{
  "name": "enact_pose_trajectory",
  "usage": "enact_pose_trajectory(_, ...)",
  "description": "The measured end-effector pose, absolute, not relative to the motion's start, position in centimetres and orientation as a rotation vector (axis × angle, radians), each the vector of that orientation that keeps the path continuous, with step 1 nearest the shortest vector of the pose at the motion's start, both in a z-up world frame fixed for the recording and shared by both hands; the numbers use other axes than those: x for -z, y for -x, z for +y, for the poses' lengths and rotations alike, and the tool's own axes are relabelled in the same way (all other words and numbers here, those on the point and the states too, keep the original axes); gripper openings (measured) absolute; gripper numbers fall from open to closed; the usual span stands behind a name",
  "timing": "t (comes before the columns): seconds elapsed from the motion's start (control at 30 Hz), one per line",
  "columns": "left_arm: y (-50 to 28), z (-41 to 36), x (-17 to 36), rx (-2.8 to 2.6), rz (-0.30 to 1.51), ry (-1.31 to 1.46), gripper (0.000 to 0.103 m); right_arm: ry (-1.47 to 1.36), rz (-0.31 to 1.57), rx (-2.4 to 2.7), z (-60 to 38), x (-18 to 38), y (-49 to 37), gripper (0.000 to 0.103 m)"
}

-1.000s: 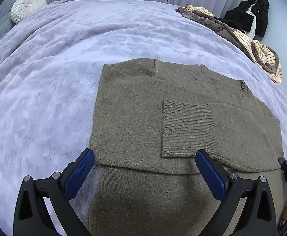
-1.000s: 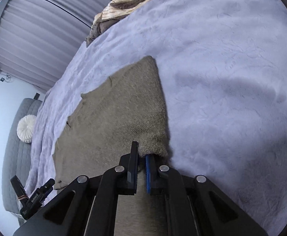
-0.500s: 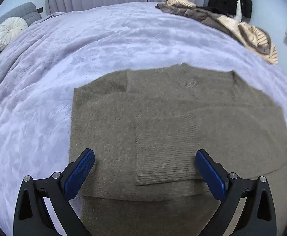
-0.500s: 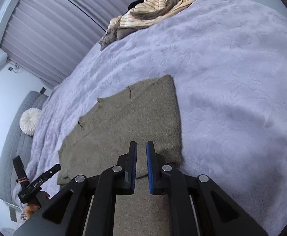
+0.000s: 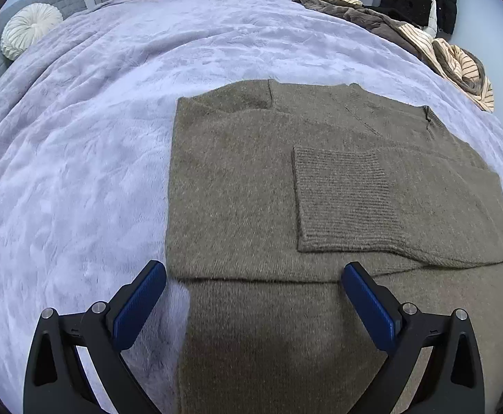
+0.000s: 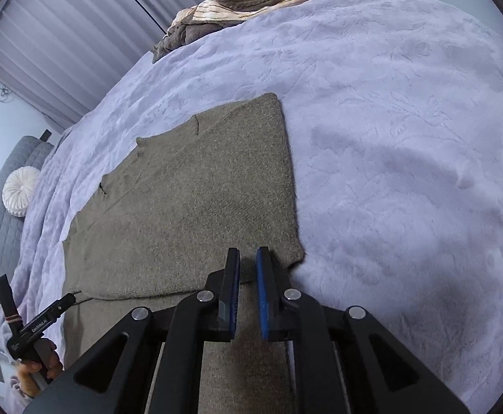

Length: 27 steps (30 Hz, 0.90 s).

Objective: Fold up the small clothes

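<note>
We are holding the left gripper (image 5: 253, 296) wide open above the olive sweater (image 5: 285, 186), whose folded edge is lying between its jaws. The right gripper (image 6: 248, 276), jaws narrowly parted and gripping nothing, is hovering just behind the sweater's near corner.

A home bedroom is shown: a lavender blanket (image 5: 113, 138) is spread over a bed, curtains (image 6: 65, 34) behind.

light: soft, even, cool daylight | shadows: faint, below left gripper (image 5: 251, 302) and right gripper (image 6: 248, 288) | focus: sharp | distortion: strong fisheye bending, black vignette corners | glare: none
</note>
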<state>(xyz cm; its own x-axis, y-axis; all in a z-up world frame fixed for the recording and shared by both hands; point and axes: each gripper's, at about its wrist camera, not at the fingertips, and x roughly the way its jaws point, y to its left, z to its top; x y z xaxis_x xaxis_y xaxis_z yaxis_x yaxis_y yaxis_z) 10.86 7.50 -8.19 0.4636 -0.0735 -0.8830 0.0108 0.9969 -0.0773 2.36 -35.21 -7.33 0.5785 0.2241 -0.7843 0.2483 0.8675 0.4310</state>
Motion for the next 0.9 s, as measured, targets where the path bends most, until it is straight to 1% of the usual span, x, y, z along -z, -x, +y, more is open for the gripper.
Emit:
enact_pose_trajectory(0.4,-6.6,7.2,6.8,0.061,1.105,0.035,0.103,-0.551,0.997,-0.04,-33.5,6.6,1.5,0.013)
enact_pose_trajectory(0.43,-6.2,7.2,6.6,0.06,1.107,0.032,0.103,-0.555,0.996,-0.041,-33.5,6.5,1.9,0.017)
enact_pose_trajectory(0.5,-5.4,7.3,6.3,0.059,1.11,0.03,0.103,-0.558,0.994,-0.042,-33.4,6.2,2.4,0.034)
enact_pose_trajectory(0.53,-5.0,7.3,6.2,0.059,1.111,0.03,0.103,-0.558,0.989,-0.043,-33.4,6.1,2.8,0.046)
enact_pose_trajectory(0.57,-4.6,7.3,6.0,0.058,1.112,0.029,0.103,-0.555,0.985,-0.044,-33.3,5.9,3.1,0.048)
enact_pose_trajectory(0.9,0.5,6.8,5.1,0.053,1.111,0.007,0.103,-0.529,0.98,-0.055,-31.6,4.2,6.5,0.048)
